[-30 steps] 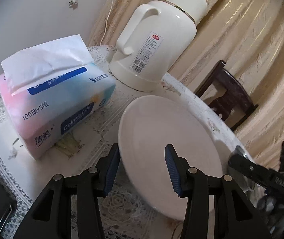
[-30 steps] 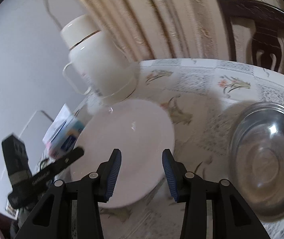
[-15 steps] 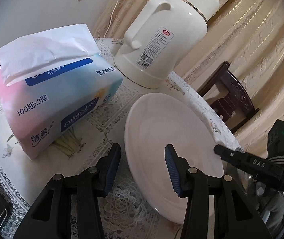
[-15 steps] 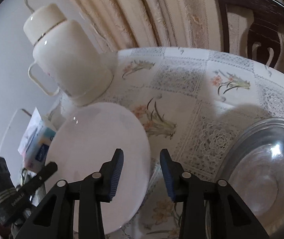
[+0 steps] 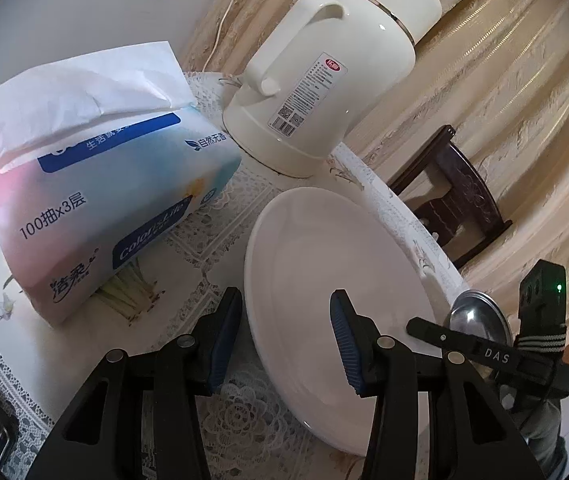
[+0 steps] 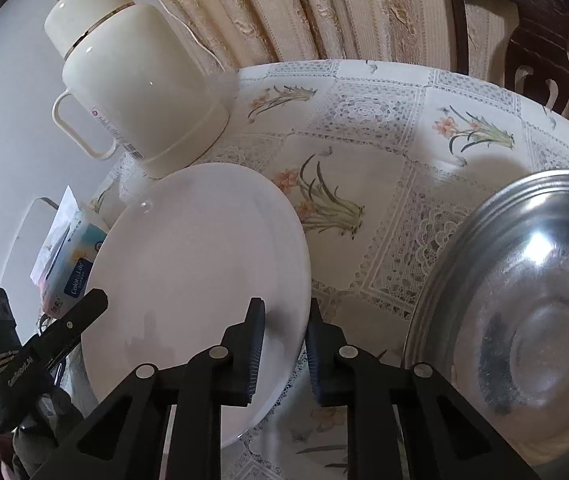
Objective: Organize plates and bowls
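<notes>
A white plate (image 5: 324,264) lies on the patterned tablecloth; it also shows in the right wrist view (image 6: 192,264). My left gripper (image 5: 286,340) is open, its jaws straddling the plate's near left rim without clamping it. My right gripper (image 6: 284,344) has narrowed around the plate's right rim, one finger over the plate and one outside; contact is unclear. A steel bowl (image 6: 524,320) sits on the table right of the plate, and its edge shows in the left wrist view (image 5: 480,316).
A cream thermos jug (image 5: 332,80) stands behind the plate, also in the right wrist view (image 6: 132,80). A tissue pack (image 5: 92,184) lies left of the plate. A dark wooden chair (image 5: 456,196) stands beyond the table edge by the curtain.
My right gripper moved to the plate's right rim and its jaws narrowed around it. My left gripper shifted a little closer to the plate's left rim, still open.
</notes>
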